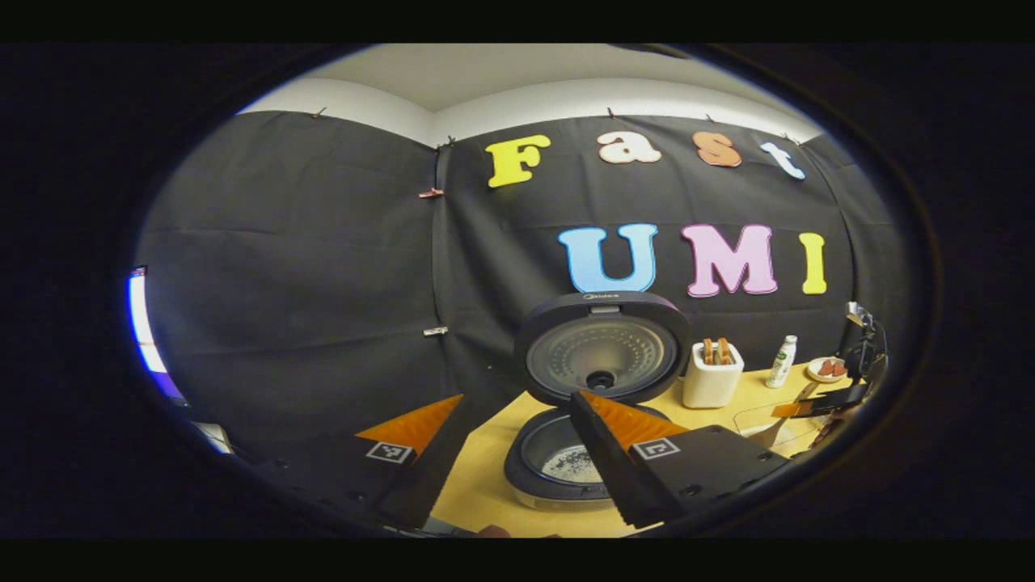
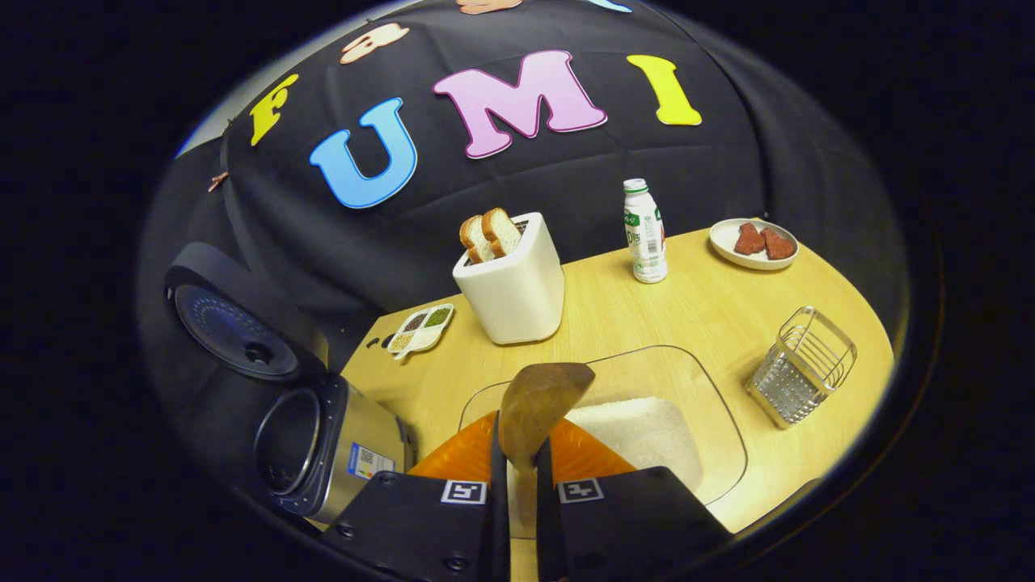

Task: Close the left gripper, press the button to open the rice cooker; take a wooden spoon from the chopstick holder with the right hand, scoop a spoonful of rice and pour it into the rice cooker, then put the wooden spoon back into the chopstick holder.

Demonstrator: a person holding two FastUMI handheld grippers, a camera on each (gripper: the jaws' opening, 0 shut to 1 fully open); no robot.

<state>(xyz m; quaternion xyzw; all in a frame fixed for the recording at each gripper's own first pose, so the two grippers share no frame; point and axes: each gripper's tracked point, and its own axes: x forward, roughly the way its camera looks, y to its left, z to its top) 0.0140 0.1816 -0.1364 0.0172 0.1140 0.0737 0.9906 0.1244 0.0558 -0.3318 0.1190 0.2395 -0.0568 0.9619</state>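
The right tongs (image 2: 517, 485) pinch the handle of the brown wooden spoon (image 2: 538, 408), its bowl over the clear rice tray (image 2: 711, 404). The left tongs (image 1: 509, 453) stand spread wide, empty, before the open dark round rice cooker (image 1: 602, 356).

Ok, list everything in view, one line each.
rice cooker: 1, dark, lid up, table's left end
toaster: 1, white, two bread slices, by the wall
bottle: 1, white, right of toaster
plate: 1, pale, two reddish pieces, far right
grain dish: 1, white, left of toaster
chopstick holder: 1, metal wire, right side
rice container: 1, clear, white rice inside
wooden spoon: 1, brown, above rice
left gripper: jaws open
right gripper: jaws shut on spoon
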